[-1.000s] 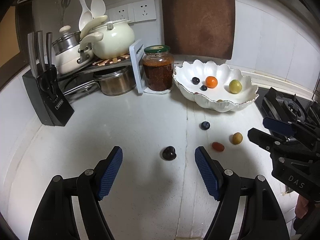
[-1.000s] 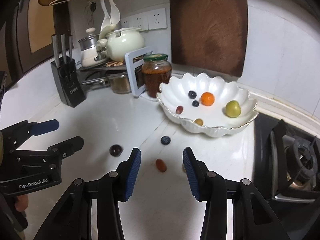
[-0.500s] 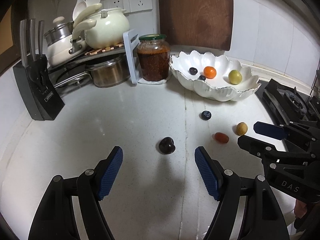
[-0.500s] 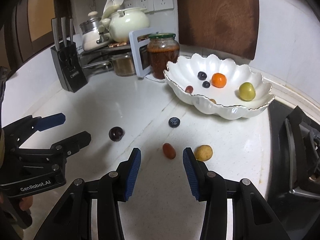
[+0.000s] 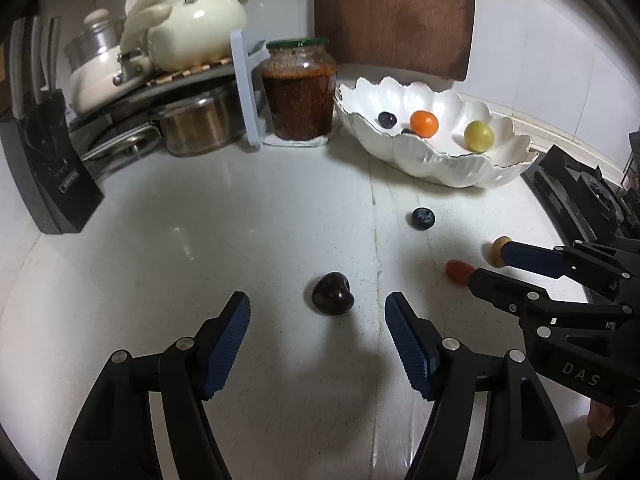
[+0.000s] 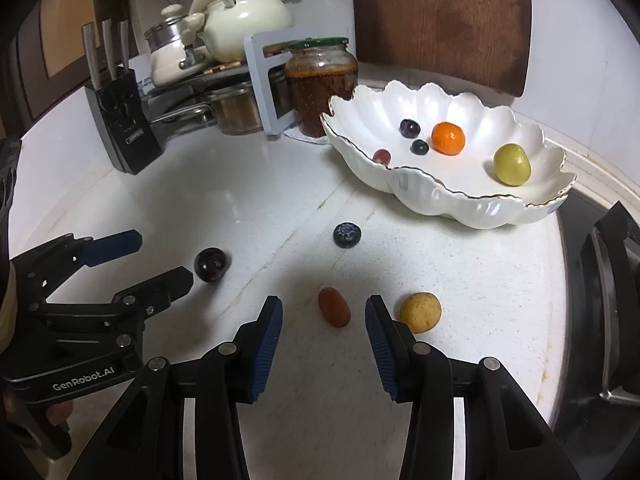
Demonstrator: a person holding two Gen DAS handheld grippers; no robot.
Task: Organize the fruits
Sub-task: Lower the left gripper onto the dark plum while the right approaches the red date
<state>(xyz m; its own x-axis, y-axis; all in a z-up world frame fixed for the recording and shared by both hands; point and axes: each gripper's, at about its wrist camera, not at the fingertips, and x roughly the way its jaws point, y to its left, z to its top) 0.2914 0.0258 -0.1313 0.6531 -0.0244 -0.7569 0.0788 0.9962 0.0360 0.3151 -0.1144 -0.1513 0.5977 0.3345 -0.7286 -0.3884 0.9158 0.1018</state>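
Note:
A dark cherry (image 5: 333,299) lies on the white counter just ahead of my open left gripper (image 5: 318,322); it also shows in the right wrist view (image 6: 212,265). My open right gripper (image 6: 323,320) straddles a small red fruit (image 6: 334,307), with a yellow fruit (image 6: 421,312) just outside its right finger. A blueberry (image 6: 347,235) lies further ahead. The white scalloped bowl (image 6: 460,200) holds an orange fruit (image 6: 448,138), a green fruit (image 6: 512,164) and small dark berries. The right gripper also shows in the left wrist view (image 5: 490,266), the left one in the right wrist view (image 6: 160,258).
A jar with a green lid (image 5: 299,88) stands left of the bowl. Pots and a kettle (image 5: 192,24) sit on a rack at the back left, beside a knife block (image 5: 44,160). A gas hob (image 6: 608,300) borders the counter on the right. A wooden board (image 5: 392,16) leans on the wall.
Both grippers have moved forward and lower toward the counter. The cherry now sits closer to the left fingers, and the red fruit now lies between the right fingers.

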